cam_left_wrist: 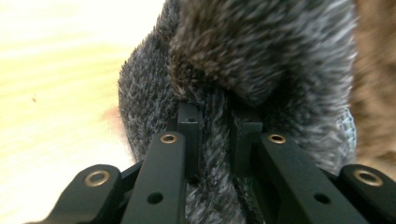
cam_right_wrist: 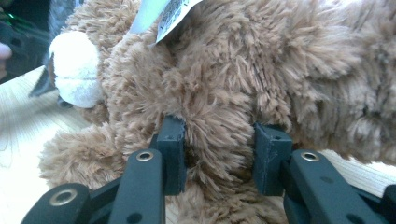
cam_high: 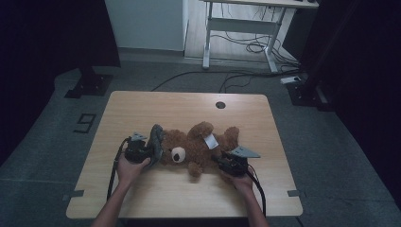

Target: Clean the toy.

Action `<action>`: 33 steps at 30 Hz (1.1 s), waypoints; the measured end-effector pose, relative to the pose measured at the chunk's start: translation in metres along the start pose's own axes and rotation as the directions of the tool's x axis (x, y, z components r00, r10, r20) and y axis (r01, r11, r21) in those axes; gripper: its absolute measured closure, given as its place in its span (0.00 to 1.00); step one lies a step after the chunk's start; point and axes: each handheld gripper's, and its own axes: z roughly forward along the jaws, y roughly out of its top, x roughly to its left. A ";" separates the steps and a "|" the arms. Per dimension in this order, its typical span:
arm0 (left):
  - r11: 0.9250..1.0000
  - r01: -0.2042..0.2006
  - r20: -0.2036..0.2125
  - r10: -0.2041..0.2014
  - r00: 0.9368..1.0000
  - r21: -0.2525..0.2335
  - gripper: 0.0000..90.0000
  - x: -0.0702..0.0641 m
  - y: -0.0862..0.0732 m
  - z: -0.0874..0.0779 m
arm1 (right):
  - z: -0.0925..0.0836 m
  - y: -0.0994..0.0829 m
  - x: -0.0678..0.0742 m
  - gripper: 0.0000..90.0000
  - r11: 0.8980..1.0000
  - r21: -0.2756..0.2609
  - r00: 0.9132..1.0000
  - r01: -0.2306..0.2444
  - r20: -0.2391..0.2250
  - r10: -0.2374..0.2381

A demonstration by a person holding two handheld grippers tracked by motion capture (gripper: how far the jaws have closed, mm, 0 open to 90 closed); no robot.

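Bear (cam_high: 198, 147) on table (cam_high: 142, 106) – hat (cam_high: 156, 140) at its left

The high view is dim, its left and right edges falling into near black, with the surface (cam_high: 184, 189) softly lit from above. In the left gripper view the surface glares pale yellow at the left, and the grey fur (cam_left_wrist: 289, 60) is blurred. The right gripper view is brighter and sharper.
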 end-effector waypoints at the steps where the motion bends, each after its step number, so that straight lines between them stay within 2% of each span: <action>1: 1.000 -0.001 0.003 0.001 1.000 0.007 0.86 0.001 0.000 0.000 | 0.000 0.000 0.000 0.69 1.000 0.000 1.000 0.000 0.000 0.000; 3: 1.000 0.013 0.013 -0.013 1.000 -0.011 0.86 0.004 0.003 -0.007 | 0.000 0.000 0.000 0.69 1.000 -0.001 1.000 0.001 0.003 -0.001; 4: 1.000 0.001 0.002 -0.001 1.000 -0.027 0.86 0.003 0.006 -0.013 | 0.000 0.000 -0.001 0.69 1.000 -0.004 1.000 0.003 0.007 -0.003; 5: 0.999 -0.027 -0.013 0.026 1.000 -0.043 0.86 0.000 0.011 -0.020 | 0.000 0.000 -0.001 0.69 1.000 -0.004 1.000 0.003 0.007 -0.003; 6: 0.994 -0.065 -0.004 0.065 0.998 -0.090 0.86 -0.010 0.022 -0.035 | 0.001 0.000 -0.001 0.70 1.000 -0.007 1.000 0.002 0.013 -0.002; 7: 0.994 -0.065 -0.004 0.065 0.998 -0.090 0.86 -0.010 0.022 -0.035 | 0.001 0.000 -0.001 0.70 1.000 -0.007 1.000 0.002 0.013 -0.002; 9: 0.987 -0.096 0.019 0.099 0.995 -0.130 0.86 -0.024 0.036 -0.045 | 0.003 0.000 -0.001 0.71 1.000 -0.009 1.000 0.000 0.027 0.001; 11: 0.980 -0.128 0.041 0.135 0.990 -0.149 0.86 -0.040 0.049 -0.048 | 0.005 0.001 0.000 0.72 1.000 -0.016 0.998 0.000 0.058 0.001; 13: 0.976 -0.148 0.063 0.159 0.985 -0.157 0.86 -0.054 0.061 -0.045 | 0.007 0.002 0.001 0.72 1.000 -0.024 0.997 0.008 0.083 -0.006; 14: 0.974 -0.161 0.083 0.176 0.981 -0.159 0.86 -0.067 0.072 -0.037 | 0.010 0.003 -0.001 0.73 0.999 -0.031 0.995 0.009 0.104 -0.006; 15: 0.974 -0.161 0.083 0.176 0.981 -0.159 0.86 -0.067 0.072 -0.037 | 0.010 0.003 -0.001 0.73 0.999 -0.031 0.995 0.009 0.104 -0.006; 17: 0.970 -0.191 0.088 0.206 0.975 -0.150 0.86 -0.085 0.086 -0.023 | 0.014 0.006 -0.008 0.74 0.999 -0.051 0.991 -0.013 0.132 0.020; 18: 0.969 -0.200 0.090 0.214 0.973 -0.146 0.86 -0.089 0.090 -0.018 | 0.015 0.006 -0.010 0.75 0.998 -0.056 0.989 -0.016 0.143 0.024; 19: 0.969 -0.200 0.090 0.214 0.973 -0.146 0.86 -0.089 0.090 -0.018 | 0.015 0.006 -0.010 0.75 0.998 -0.056 0.989 -0.016 0.143 0.024; 24: 0.977 -0.185 0.109 0.196 0.974 -0.105 0.86 -0.097 0.105 0.011 | 0.018 0.009 -0.018 0.75 0.998 -0.061 0.986 -0.027 0.163 0.037; 27: 0.981 -0.184 0.091 0.189 0.978 -0.067 0.86 -0.093 0.102 0.025 | 0.018 0.009 -0.017 0.74 0.998 -0.062 0.987 -0.022 0.155 0.031; 30: 0.981 -0.177 0.093 0.184 0.978 -0.078 0.86 -0.084 0.091 0.026 | 0.018 0.008 -0.013 0.74 0.998 -0.061 0.988 0.000 0.153 0.010; 33: 0.979 -0.186 0.092 0.194 0.977 -0.085 0.86 -0.084 0.085 0.023 | 0.017 0.007 -0.011 0.73 0.998 -0.059 0.988 0.008 0.152 0.001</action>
